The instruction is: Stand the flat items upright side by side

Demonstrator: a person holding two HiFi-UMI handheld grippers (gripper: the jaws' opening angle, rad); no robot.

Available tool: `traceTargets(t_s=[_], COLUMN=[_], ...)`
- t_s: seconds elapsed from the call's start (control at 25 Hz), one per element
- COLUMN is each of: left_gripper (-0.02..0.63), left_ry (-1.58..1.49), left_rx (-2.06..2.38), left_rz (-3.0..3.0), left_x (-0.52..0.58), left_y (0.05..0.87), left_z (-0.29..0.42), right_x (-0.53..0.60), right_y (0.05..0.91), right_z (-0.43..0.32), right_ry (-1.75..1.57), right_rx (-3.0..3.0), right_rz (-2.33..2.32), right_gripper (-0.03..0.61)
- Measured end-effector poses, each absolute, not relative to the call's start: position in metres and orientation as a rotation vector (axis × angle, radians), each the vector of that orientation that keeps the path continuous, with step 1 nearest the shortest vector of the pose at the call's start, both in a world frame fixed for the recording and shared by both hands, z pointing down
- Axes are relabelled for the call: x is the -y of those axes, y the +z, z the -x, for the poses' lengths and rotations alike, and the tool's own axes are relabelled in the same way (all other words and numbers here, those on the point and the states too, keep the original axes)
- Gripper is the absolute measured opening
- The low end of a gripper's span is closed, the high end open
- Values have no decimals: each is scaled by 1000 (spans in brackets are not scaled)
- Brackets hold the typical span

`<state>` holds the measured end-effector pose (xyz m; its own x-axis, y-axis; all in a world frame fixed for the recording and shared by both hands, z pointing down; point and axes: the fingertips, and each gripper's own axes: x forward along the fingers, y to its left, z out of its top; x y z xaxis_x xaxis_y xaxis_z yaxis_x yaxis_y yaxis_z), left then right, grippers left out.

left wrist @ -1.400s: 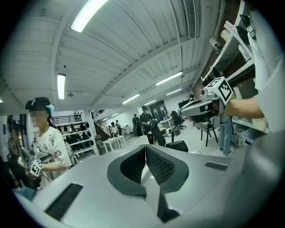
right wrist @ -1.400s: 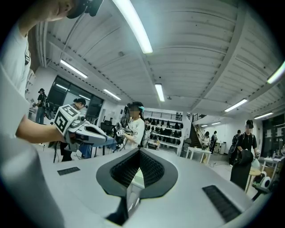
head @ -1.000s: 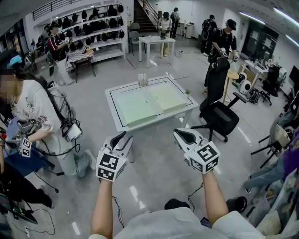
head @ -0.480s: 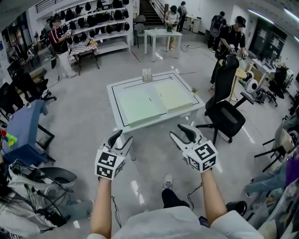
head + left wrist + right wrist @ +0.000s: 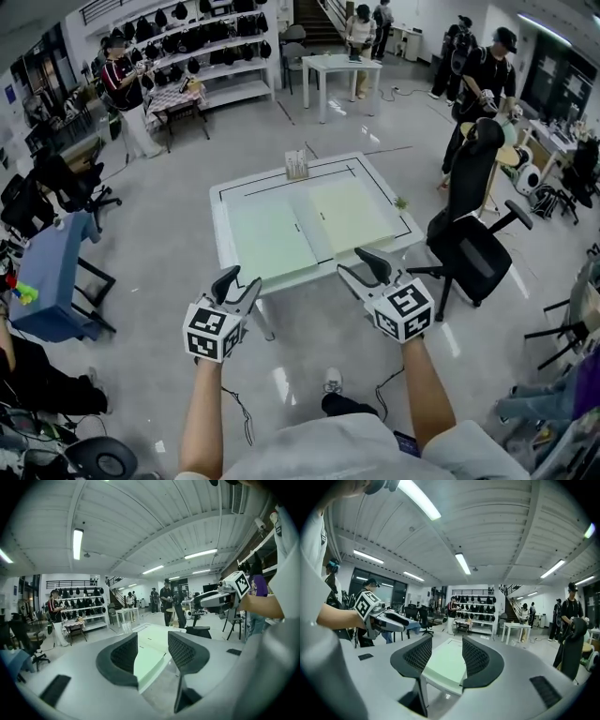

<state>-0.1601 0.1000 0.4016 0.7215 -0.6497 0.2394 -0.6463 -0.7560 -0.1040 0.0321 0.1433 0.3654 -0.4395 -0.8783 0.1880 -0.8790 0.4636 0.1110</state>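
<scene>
- table (image 5: pixel 221 201) now sits larger and nearer in the head view than a second ago – the approach has been made on foot, and both grippers have been brought up close to its near edge.
- left gripper (image 5: pixel 239 283): jaws have just been opening and stand apart; nothing is held between the pads, only the tabletop is seen beyond them.
- right gripper (image 5: pixel 360 271): jaws were together a second ago, have just been opening, and are now parted and empty.
- two flat items, pale green, lie flat side by side in the middle of the tabletop – left flat item (image 5: pixel 267 239) and right flat item (image 5: pixel 352 214), long edges touching or nearly so; neither has been touched.
- a small upright thing (image 5: pixel 296 165) stands at the far edge; what it is cannot be made out.
- a black office chair (image 5: pixel 469 234) stands just off the right edge.
- judged: the reach is under way and nothing has been stood up yet. jaws opened ahead of contact suggest one item per gripper is meant to be taken; a thin edge lying flush on the tabletop is likely to be hard to get a pad under.
</scene>
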Motion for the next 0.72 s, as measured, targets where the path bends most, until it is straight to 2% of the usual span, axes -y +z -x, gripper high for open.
traceTargets(t_s=[0.32,0.72], left_gripper=[216,221], left_ry=[-473,-549], left_rx=[-1225,-1434], left_rz=[2925,2952], left_x=[-21,41], left_y=[413,454], left_z=[118,116], right_x=[-52,29], right_y=[380,429], right_z=[-70,-58], right_ry=[167,387], right_rx=[2597,2647], right_rz=[-1391,-1137], right_gripper=[261,275])
